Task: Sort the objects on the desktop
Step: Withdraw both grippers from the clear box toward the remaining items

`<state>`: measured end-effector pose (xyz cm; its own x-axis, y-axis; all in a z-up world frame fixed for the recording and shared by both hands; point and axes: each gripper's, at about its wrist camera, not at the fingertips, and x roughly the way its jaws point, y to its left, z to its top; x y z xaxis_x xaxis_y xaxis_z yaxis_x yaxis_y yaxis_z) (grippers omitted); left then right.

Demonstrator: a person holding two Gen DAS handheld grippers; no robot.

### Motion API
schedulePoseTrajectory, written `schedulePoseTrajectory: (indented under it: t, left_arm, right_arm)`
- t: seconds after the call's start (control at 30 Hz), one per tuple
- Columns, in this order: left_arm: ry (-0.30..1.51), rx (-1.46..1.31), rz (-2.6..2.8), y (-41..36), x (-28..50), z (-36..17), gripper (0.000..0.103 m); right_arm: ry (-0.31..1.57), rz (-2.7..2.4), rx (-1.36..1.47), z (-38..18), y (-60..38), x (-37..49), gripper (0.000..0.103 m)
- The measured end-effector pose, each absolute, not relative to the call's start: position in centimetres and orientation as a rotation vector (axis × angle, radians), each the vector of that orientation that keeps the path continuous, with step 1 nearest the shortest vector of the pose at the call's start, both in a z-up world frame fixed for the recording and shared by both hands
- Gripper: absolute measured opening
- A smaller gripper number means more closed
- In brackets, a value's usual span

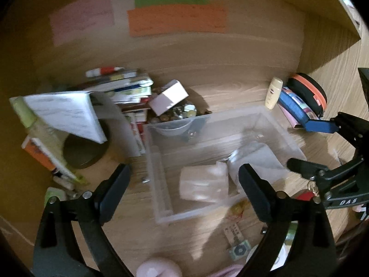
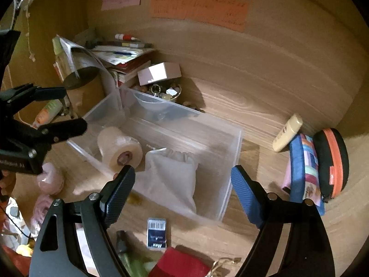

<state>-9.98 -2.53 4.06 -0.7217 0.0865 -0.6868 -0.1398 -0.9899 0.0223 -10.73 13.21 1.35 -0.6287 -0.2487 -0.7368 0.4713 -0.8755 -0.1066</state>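
Observation:
A clear plastic bin (image 1: 159,180) (image 2: 235,147) sits mid-desk. Inside lie a roll of translucent tape (image 1: 204,184) (image 2: 118,149) and a white drawstring pouch (image 1: 258,159) (image 2: 175,173). My left gripper (image 1: 184,180) is open and empty, hovering over the bin's near left part. My right gripper (image 2: 183,180) is open and empty above the bin's near edge; it also shows in the left wrist view (image 1: 311,143). My left gripper shows at the left of the right wrist view (image 2: 69,108).
A stack of books and papers (image 1: 120,90) (image 2: 120,55), a white box (image 1: 168,97) (image 2: 159,72) and a bowl of trinkets (image 2: 161,92) stand behind the bin. A lotion bottle (image 2: 287,132), blue pouch (image 2: 304,168) and black-orange case (image 2: 332,161) lie right. A small card packet (image 2: 156,233) lies near.

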Motion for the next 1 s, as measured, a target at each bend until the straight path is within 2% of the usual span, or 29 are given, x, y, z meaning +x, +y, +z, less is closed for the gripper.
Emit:
schedulePoseTrajectory:
  t: [0.17,0.37,0.5,1.0]
  left_arm:
    - [0.086,-1.120,2.848,-4.2,-7.8,4.3,0.098]
    - [0.055,-1.208,2.868,-6.2,-5.7,2.9,0.099]
    - [0.055,-1.272,2.863,-7.2,-4.3,1.2,0.099]
    - [0.016,-1.492,2.758,-8.1,-2.1,-5.2,0.099]
  right_arm:
    - [0.385,-2.514,1.026,2.1,14.4,-8.6,0.084]
    - [0.360,-2.548,0.985,2.3,15.8,-6.1,0.094]
    - [0.354,-2.565,0.984,1.7,16.7,-4.8,0.095]
    - [0.131,-2.546,1.277,-6.4,20.6,-4.0,0.095]
